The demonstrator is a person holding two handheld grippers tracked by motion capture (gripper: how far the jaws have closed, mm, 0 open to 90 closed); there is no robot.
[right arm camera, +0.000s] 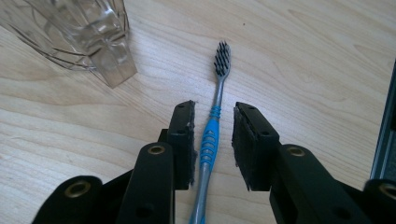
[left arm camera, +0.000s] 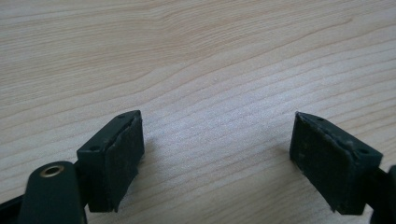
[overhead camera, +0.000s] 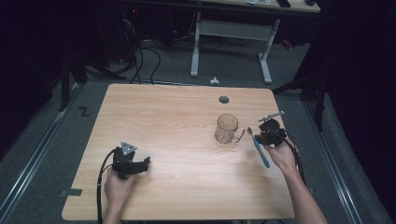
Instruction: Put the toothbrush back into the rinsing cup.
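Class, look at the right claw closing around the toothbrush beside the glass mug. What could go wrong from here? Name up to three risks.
1. The right claw straddles the toothbrush with its pads not yet pressing; the thin, rounded handle may roll or twist out as they close.
2. The glass mug stands close by, its handle towards the brush head; swinging the brush could knock it.
3. The toothbrush lies flat on the table, so the pads may scrape the wood and grip too shallowly.
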